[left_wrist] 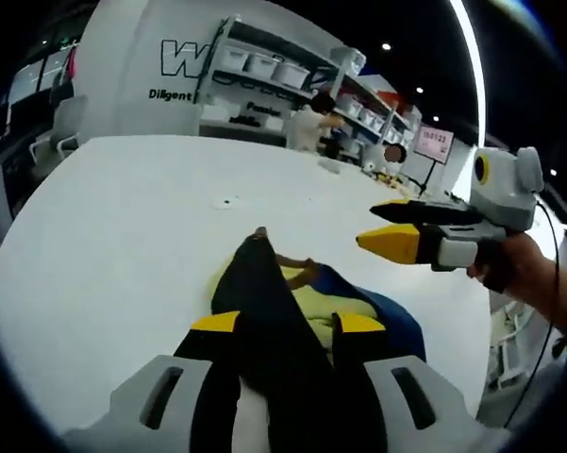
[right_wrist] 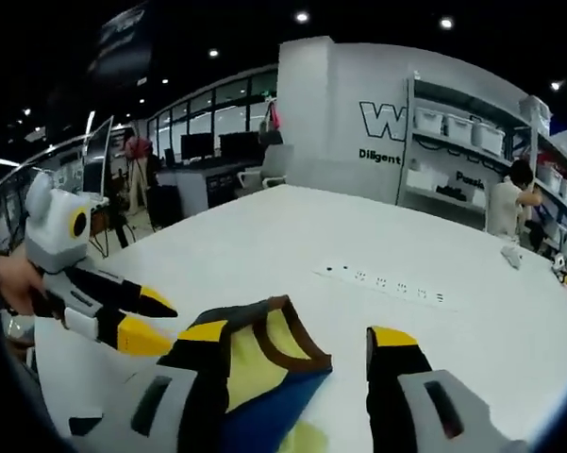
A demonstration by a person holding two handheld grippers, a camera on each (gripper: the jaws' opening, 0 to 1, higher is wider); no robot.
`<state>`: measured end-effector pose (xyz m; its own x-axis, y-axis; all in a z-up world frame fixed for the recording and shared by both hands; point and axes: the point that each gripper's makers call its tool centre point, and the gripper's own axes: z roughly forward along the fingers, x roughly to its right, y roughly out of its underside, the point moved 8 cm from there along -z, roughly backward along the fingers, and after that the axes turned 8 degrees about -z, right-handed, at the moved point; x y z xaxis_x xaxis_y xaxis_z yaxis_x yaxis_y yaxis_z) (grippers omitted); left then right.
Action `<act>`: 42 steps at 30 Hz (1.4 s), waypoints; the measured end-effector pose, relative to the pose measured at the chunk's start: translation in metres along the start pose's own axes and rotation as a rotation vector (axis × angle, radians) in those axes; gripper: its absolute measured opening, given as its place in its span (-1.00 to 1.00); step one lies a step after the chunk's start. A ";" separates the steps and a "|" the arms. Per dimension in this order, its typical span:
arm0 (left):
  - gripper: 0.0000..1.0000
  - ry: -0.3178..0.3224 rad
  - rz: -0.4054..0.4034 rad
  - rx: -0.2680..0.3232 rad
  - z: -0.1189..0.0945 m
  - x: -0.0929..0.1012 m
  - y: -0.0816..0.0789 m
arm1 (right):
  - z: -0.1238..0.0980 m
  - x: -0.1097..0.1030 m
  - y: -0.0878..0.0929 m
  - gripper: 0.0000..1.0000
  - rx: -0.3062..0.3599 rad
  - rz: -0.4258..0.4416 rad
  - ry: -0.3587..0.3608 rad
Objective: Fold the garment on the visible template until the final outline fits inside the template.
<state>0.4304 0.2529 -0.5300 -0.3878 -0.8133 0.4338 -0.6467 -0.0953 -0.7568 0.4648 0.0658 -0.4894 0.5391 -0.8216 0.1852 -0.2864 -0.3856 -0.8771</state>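
The garment (left_wrist: 302, 311), black with yellow and blue panels and brown trim, lies bunched on the white table (left_wrist: 123, 226). My left gripper (left_wrist: 288, 323) stands over it with its jaws apart. Black cloth fills the gap between them and runs forward to a peak. In the right gripper view the garment (right_wrist: 274, 363) lies low between the jaws of my right gripper (right_wrist: 297, 334), which is wide open, its left jaw against the cloth. The left gripper (right_wrist: 151, 321) comes in from the left, beside the garment's edge. The right gripper (left_wrist: 394, 226), held by a hand, hovers right of the garment.
A row of sockets (right_wrist: 382, 281) is set into the table (right_wrist: 264, 236) beyond the garment. A person (right_wrist: 505, 203) stands at shelves with white bins (right_wrist: 458, 127) behind the far edge. Small items (right_wrist: 512, 255) lie near that edge. Desks and chairs (right_wrist: 203, 179) stand at the back left.
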 end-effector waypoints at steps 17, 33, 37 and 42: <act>-0.29 -0.062 0.055 -0.043 -0.017 0.009 0.031 | -0.021 -0.028 0.034 0.02 -0.026 0.064 0.011; -0.39 -0.112 0.024 -0.022 -0.020 0.019 0.056 | -0.039 -0.050 0.074 0.04 -0.124 0.100 0.047; -0.52 -0.107 0.024 0.001 -0.019 0.022 0.063 | -0.041 -0.059 0.082 0.07 -0.142 0.110 0.041; -0.51 -0.120 0.011 -0.028 -0.010 0.023 0.072 | -0.042 -0.072 0.093 0.07 -0.167 0.110 0.015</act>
<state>0.3682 0.2330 -0.5700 -0.3145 -0.8771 0.3631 -0.6616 -0.0718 -0.7464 0.3659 0.0718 -0.5653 0.4855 -0.8685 0.0998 -0.4712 -0.3561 -0.8069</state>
